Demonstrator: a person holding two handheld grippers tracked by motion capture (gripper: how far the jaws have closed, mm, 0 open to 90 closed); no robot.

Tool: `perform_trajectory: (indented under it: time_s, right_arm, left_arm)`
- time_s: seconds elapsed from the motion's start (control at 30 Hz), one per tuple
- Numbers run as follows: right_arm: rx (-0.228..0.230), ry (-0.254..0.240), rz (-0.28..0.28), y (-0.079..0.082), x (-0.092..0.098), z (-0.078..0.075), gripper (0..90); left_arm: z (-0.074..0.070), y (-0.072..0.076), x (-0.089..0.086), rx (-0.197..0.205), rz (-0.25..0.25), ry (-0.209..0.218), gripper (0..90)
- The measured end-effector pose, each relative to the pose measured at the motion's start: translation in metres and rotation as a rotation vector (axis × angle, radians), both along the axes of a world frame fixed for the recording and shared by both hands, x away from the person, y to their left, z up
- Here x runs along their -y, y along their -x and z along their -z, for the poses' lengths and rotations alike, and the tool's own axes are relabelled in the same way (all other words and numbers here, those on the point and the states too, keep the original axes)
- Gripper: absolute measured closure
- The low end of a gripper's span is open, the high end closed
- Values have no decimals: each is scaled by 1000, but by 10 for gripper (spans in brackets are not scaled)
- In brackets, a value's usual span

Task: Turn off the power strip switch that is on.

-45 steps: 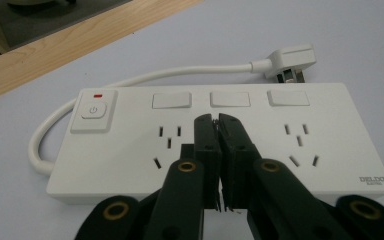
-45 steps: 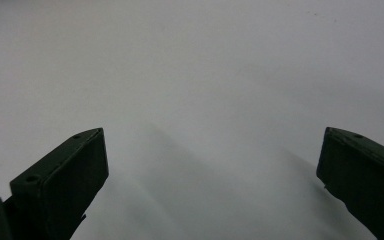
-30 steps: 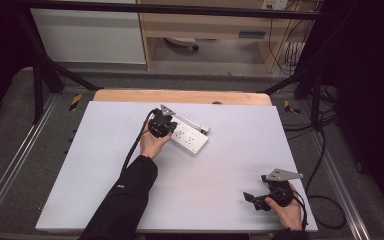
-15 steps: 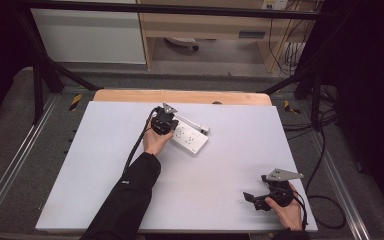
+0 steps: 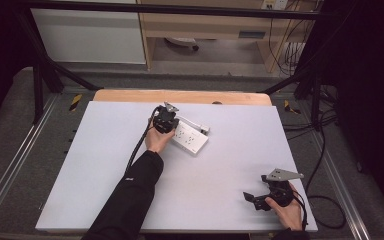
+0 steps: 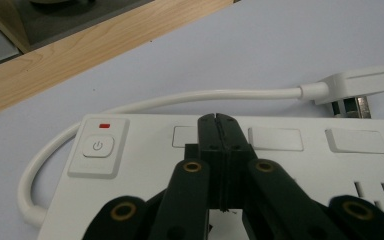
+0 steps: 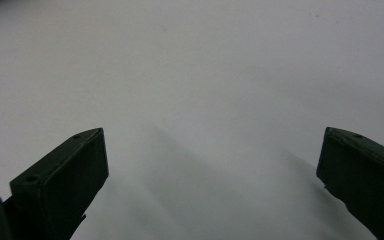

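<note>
Left gripper view has your left claw [image 6: 217,120] pinched closed over the power strip [image 6: 290,165]; slipping sideways, you'd miss the switch [image 6: 98,146]; right claw [image 7: 212,165] open

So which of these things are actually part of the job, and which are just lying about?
In use:
- white power strip
- left gripper, shut, tips over the strip
- its cord and plug

Idle:
- right gripper, open, apart
- wooden board

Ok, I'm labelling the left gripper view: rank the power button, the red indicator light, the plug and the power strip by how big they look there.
1. power strip, cut off by the frame
2. plug
3. power button; the plug lies farther from the camera, so 2 and 3 are close
4. red indicator light
</note>
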State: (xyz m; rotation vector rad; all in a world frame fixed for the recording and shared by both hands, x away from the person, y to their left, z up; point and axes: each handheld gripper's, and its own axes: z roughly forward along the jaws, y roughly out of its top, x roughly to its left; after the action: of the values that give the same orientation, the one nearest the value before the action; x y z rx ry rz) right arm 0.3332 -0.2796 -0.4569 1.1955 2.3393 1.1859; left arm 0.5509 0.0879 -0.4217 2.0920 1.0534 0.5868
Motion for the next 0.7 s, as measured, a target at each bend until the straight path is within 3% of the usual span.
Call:
perform_trajectory:
  time_s: [0.7]
  right_arm:
    - [2,-8,-1,0,0,0,7]
  left_arm:
    - [7,-9,4,6,-3,-1,899]
